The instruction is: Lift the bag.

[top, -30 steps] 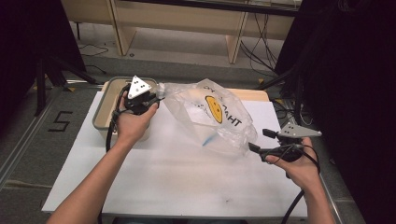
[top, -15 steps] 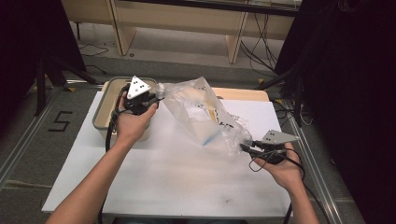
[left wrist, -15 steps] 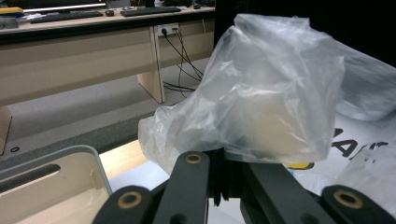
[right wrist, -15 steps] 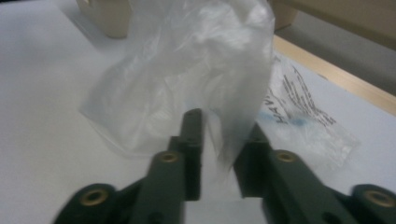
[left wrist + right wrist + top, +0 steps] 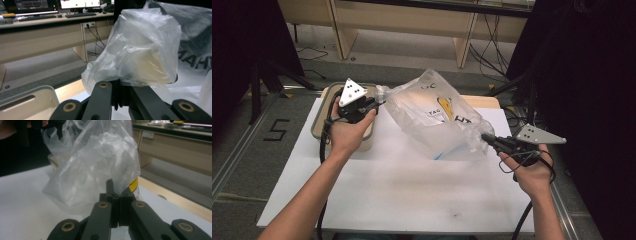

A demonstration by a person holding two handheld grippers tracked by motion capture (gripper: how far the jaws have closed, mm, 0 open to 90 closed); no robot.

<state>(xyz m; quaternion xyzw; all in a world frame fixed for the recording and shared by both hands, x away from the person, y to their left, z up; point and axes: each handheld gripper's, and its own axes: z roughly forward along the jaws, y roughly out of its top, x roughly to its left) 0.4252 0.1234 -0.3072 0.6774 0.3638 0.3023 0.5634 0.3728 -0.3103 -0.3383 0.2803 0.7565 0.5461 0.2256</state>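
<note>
A clear plastic bag (image 5: 437, 117) with a yellow face and black letters hangs stretched between my two grippers above the white table sheet (image 5: 402, 190). My left gripper (image 5: 379, 103) is shut on the bag's crumpled left edge. In the left gripper view the jaws (image 5: 117, 86) pinch the plastic bag (image 5: 140, 50). My right gripper (image 5: 484, 136) is shut on the bag's right edge. Its jaws have just been closing with the plastic between them. In the right gripper view the closed tips (image 5: 116, 192) hold the bunched film of the bag (image 5: 95, 165).
A beige tray (image 5: 319, 125) sits at the back left of the sheet, under my left hand, and appears again in the left gripper view (image 5: 30, 100). A wooden board (image 5: 484, 101) lies behind the bag. Desk legs and cables stand beyond the table.
The right gripper moved in to the bag's right edge, closed on it and lifted it a little. The bag now stands taller and more bunched. The left gripper stayed put.
</note>
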